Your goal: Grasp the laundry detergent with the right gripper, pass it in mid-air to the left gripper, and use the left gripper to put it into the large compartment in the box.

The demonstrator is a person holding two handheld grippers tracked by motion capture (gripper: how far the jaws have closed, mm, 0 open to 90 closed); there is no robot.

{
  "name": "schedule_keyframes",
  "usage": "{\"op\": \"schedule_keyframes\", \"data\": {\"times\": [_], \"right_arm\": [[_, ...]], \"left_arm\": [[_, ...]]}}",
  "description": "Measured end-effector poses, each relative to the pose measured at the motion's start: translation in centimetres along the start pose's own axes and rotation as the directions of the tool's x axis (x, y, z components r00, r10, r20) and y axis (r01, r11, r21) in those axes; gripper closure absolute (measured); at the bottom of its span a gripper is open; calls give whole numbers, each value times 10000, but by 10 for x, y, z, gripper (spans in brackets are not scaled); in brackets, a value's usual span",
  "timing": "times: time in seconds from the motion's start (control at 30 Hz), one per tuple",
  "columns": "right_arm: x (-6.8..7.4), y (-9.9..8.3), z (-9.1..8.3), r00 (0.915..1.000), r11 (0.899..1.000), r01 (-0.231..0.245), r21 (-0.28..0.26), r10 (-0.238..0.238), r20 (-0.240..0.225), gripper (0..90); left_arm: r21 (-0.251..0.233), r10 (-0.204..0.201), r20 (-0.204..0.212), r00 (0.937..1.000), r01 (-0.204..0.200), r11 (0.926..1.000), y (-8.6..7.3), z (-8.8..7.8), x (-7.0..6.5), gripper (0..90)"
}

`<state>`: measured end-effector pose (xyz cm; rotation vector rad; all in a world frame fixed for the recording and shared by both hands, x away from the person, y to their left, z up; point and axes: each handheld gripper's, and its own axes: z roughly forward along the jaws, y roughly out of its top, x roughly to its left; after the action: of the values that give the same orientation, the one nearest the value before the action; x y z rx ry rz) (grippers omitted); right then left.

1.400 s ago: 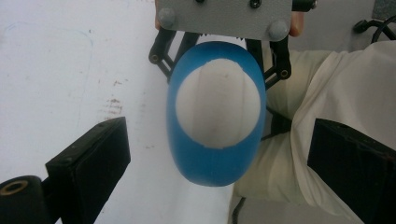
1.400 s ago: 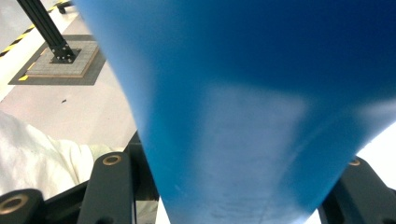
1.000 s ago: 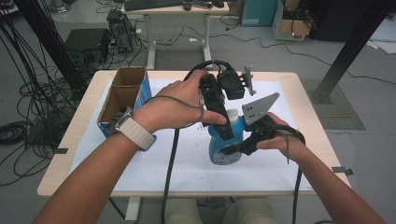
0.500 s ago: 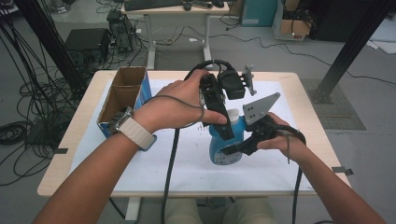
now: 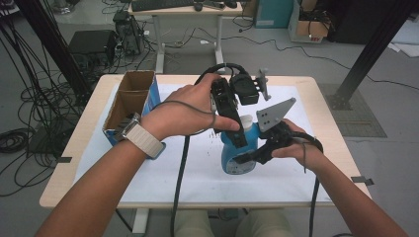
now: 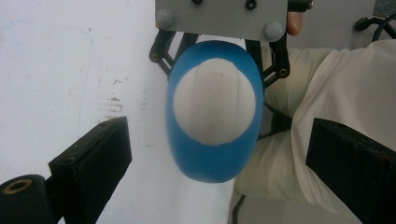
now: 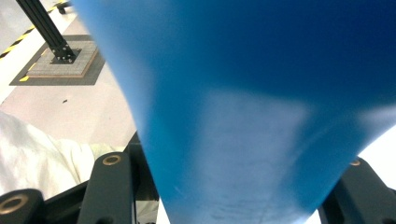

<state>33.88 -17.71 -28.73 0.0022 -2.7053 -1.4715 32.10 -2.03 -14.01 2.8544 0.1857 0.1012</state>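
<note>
Blue bottle [image 5: 236, 158] upright, white cap; right hand-held gripper [image 5: 247, 157] clamps body; left hand-held gripper [image 6: 224, 154] gapes above cap.

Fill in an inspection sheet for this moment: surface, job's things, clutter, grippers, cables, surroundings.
Surface: wooden table covered by a white sheet with faint specks.
Job's things: blue bottle with white cap, standing on the sheet.
Clutter: open cardboard box at the table's left edge.
Grippers: right gripper shut on the bottle's body from the side; left gripper above the cap, jaws wide on either side, not touching.
Cables: one cable trails from each gripper off the near edge.
Surroundings: cable tangles on the floor at left, a second desk behind, black frame posts, boxes.
</note>
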Motion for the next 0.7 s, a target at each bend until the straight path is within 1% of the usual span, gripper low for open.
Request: {"op": "schedule_keyframes", "data": {"times": [0.7], "right_arm": [[-1, -1, -1, 10000, 10000, -59, -28, 59, 5, 429]], "left_arm": [[7, -19, -49, 10000, 19, 10000, 0, 1, 1, 71]]}}
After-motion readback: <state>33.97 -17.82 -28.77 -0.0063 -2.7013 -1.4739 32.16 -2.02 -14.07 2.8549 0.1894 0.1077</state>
